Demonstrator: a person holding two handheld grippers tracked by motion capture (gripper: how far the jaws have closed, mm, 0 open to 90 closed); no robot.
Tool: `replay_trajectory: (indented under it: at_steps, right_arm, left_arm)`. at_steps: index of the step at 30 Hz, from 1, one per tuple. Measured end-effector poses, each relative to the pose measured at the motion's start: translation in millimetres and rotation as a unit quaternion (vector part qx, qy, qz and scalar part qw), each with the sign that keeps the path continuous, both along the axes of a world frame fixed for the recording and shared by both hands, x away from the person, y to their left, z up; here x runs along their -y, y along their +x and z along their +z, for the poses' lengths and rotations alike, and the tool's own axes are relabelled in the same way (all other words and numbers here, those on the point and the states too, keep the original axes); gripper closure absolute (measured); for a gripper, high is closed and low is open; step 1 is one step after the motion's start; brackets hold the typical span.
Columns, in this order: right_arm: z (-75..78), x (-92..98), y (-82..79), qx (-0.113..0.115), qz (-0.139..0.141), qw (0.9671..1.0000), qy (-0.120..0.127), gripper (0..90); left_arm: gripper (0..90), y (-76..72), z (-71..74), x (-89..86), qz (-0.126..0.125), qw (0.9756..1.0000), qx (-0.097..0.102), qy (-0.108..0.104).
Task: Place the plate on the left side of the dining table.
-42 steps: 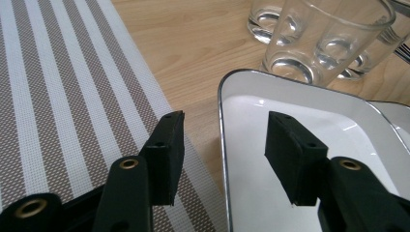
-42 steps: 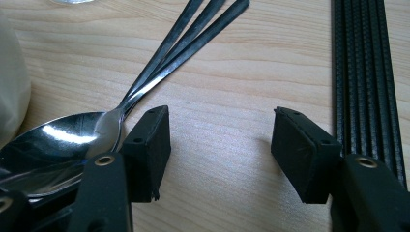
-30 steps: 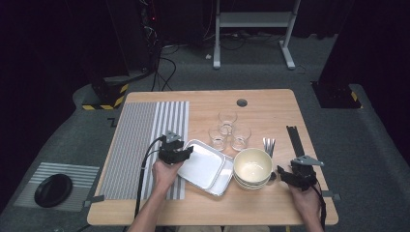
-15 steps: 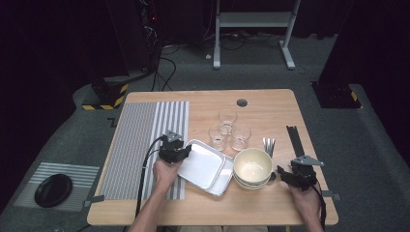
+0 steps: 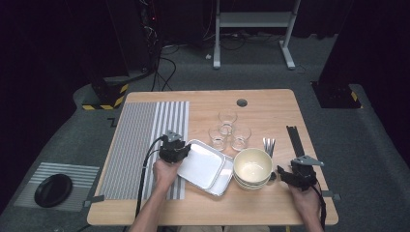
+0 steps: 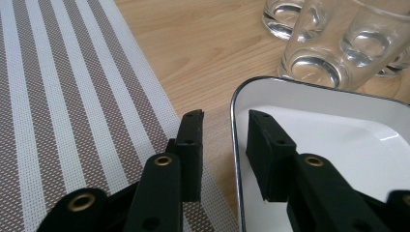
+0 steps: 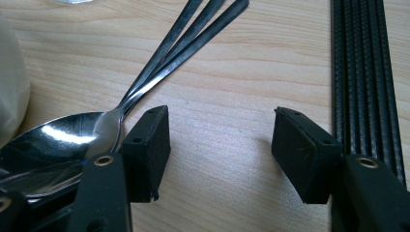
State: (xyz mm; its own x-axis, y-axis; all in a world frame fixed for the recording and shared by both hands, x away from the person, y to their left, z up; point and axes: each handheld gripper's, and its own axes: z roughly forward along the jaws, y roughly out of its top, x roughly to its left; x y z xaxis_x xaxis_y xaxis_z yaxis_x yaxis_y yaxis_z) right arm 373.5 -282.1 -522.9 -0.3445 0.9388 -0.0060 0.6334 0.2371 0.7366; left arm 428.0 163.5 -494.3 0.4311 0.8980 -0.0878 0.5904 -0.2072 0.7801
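Straddling the near-left rim of the white tray [image 6: 338, 145], with the left gripper [image 6: 225, 140] narrowed to a small gap: one black jaw sitting outside the rim over the striped placemat [image 6: 63, 111], the other inside over the tray's white floor, the jaws having just been closing, pads not yet pressing on the metal edge. Lying stacked on a second tray, seen in the high view as white tray [image 5: 200, 166] near the middle of the wooden table [image 5: 270, 104], just right of the placemat's striped edge and just left of the cream bowls [image 5: 252, 167]. Standing just beyond the tray's far rim, three clear glasses [image 6: 333, 48], close together. Hovering low over bare wood at the table's right, the right gripper [image 7: 220, 140] with jaws spread wide and gripping nothing. Lying just beside its left jaw, the bowls of some spoons [image 7: 58, 140], handles fanning away across the wood; running along past its right jaw, a black ridged strip [image 7: 362, 72]. Resting on the floor left of the table, a black round dish [image 5: 53, 189] on a small striped mat.
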Motion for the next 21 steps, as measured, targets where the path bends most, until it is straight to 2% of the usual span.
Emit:
replay_trajectory:
  at_steps: [8,13,19,21]
  right_arm:
    - [0.0,0.0,0.0,0.000,0.000,1.0000,0.000,38.8]
    - [0.0,0.0,0.0,0.000,0.000,1.0000,0.000,38.7]
    - [0.0,0.1,0.0,0.000,0.000,1.0000,0.000,38.7]
    - [0.0,0.1,0.1,0.000,0.000,1.0000,0.000,38.7]
  left_arm:
    - [77.5,0.5,0.5,-2.8,-0.010,0.9998,-0.010,-0.013]
    - [83.6,0.2,0.1,-2.3,-0.011,0.9998,-0.014,-0.012]
    - [86.4,-0.3,1.5,-2.9,-0.014,0.9997,-0.012,-0.016]
    - [86.5,-1.3,1.4,-0.9,-0.003,0.9996,-0.016,-0.025]
